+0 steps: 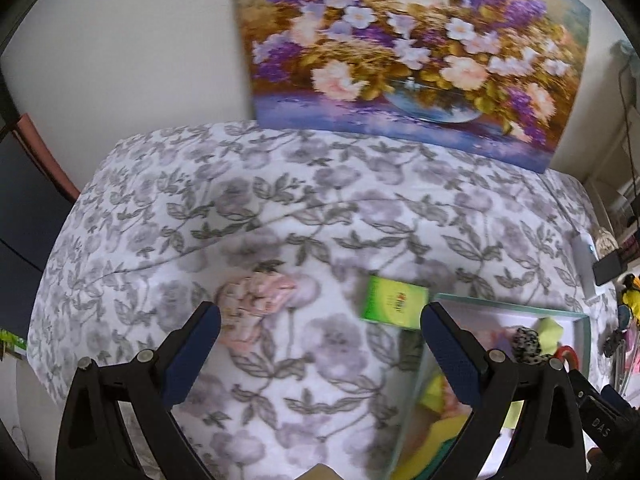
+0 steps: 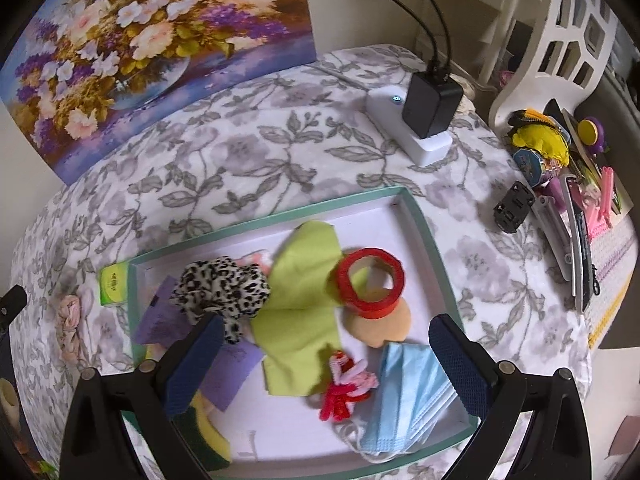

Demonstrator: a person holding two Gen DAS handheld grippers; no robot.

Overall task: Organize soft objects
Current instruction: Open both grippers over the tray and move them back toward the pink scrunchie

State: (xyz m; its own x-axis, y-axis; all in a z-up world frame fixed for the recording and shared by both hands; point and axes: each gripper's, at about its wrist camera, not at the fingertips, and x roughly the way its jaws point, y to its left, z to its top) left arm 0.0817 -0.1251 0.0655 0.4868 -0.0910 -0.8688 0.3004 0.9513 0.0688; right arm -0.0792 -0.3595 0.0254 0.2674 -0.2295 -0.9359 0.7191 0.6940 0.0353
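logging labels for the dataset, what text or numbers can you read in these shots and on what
"DAS": white letters on the black device at the lower right edge of the left wrist view.
Green box: print on top, too blurred to read.
Purple paper in the tray: dark marks, too small to read.

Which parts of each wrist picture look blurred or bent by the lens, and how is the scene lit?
Left wrist view: the floral cloth and green box are smeared by blur, the painting bows at its edges, light is soft and even. Right wrist view: sharper, though the red tape roll is slightly smeared; the tray rim curves; dark corners frame both.
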